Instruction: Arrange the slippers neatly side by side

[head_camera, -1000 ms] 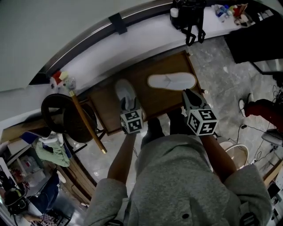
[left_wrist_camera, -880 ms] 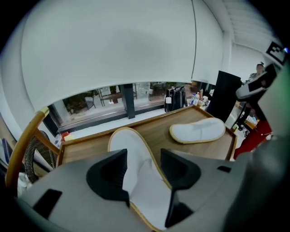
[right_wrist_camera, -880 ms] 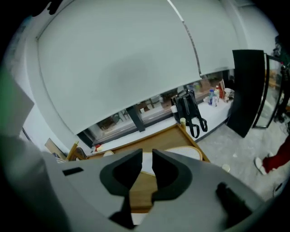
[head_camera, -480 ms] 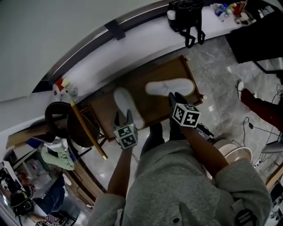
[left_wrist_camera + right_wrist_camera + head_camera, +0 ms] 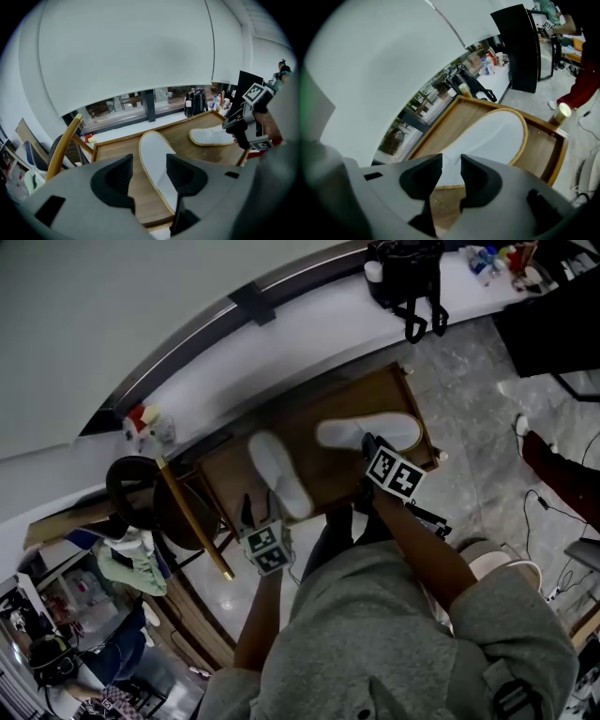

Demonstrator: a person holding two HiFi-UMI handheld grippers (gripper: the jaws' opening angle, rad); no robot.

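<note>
- Slippers, head view: two flat white ones lie apart on a brown wooden table. The left slipper lies lengthwise and the right slipper crosswise, far right.
- Left gripper view: the left gripper gapes wide and empty, near the tan-edged left slipper.
- Right gripper view: the right gripper is narrowly parted, and the right slipper's near edge shows in the gap.

Open tabletop lies between left slipper and right slipper
</note>
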